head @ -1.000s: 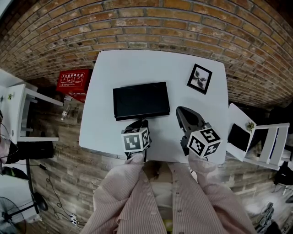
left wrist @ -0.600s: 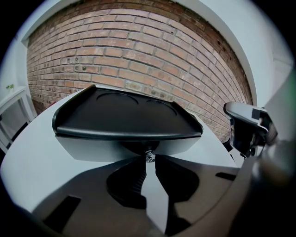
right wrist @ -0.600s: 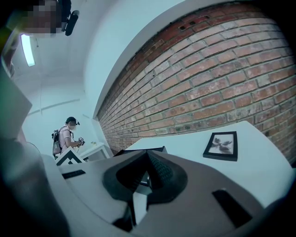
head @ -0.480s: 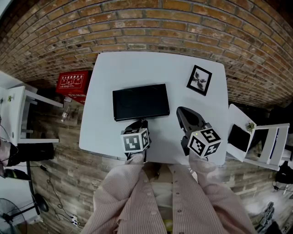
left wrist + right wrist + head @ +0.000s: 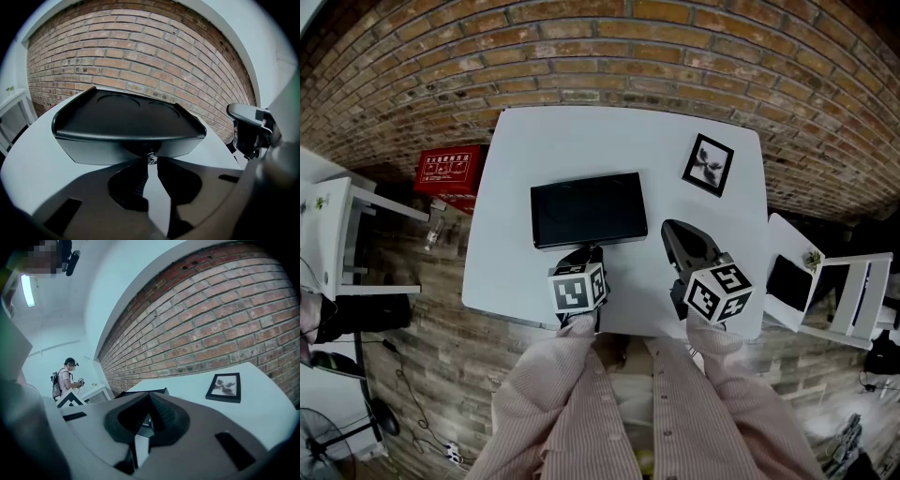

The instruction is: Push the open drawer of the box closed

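Note:
A flat black box (image 5: 589,208) lies mid-table, its lid showing two round recesses in the left gripper view (image 5: 126,105). Its drawer front (image 5: 93,150) faces me and sits just under the lid's edge. How far out it stands I cannot tell. My left gripper (image 5: 587,251) is at the middle of that front, its tips (image 5: 150,162) pinched on the small metal drawer knob (image 5: 151,157). My right gripper (image 5: 679,236) rests low over the table to the right of the box, jaws together on nothing (image 5: 147,414). It also shows at the left gripper view's right edge (image 5: 251,129).
On the white table (image 5: 572,141), a black picture frame (image 5: 709,162) lies at the back right (image 5: 225,386). Off the table are a red box (image 5: 447,169) on the floor at left and white furniture (image 5: 839,286) at right. A person (image 5: 65,378) stands far off.

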Demonstrator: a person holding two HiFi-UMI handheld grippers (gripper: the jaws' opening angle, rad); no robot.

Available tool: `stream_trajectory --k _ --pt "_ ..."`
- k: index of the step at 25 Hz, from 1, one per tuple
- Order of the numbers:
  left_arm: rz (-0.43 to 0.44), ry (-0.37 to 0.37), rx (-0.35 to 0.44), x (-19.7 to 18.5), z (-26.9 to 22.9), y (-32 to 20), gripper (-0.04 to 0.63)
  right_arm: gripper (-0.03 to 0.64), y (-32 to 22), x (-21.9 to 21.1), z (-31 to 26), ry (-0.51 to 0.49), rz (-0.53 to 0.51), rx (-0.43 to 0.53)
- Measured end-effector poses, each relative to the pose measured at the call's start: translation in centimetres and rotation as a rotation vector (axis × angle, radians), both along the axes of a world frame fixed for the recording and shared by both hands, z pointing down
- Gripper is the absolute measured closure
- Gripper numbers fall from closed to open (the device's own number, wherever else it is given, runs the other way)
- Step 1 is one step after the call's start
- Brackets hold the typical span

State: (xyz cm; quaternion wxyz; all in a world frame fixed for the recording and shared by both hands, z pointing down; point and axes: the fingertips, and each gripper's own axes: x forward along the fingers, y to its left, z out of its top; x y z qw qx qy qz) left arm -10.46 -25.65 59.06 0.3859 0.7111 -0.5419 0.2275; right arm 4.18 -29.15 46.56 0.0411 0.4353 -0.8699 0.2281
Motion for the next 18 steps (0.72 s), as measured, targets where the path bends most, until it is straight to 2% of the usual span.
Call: stream_trajectory --k 7,11,13,16,18 --pt "0.001 -0.009 0.012 0.1 -0.1 -0.1 0.538 0.614 0.2 0.4 -0.1 0.003 0.009 0.003" --pt "-0.008 -0.047 0.032 0.0 0.0 -0.2 0.534 0.614 0.3 0.6 -0.2 0.003 0.015 0.005" --pt "-0.012 -0.068 0.066 0.0 -0.2 -0.1 0.528 0.614 0.4 0.6 -0.2 0.003 0.015 0.005" --pt "-0.004 -0.071 0.157 0.2 -1.2 0.1 0.466 0.614 0.5 0.7 -0.3 0.002 0.013 0.009" --pt "0.009 -0.065 0.233 0.3 -2.4 0.2 0.474 0.614 0.6 0.7 -0.4 0.0 0.011 0.012"
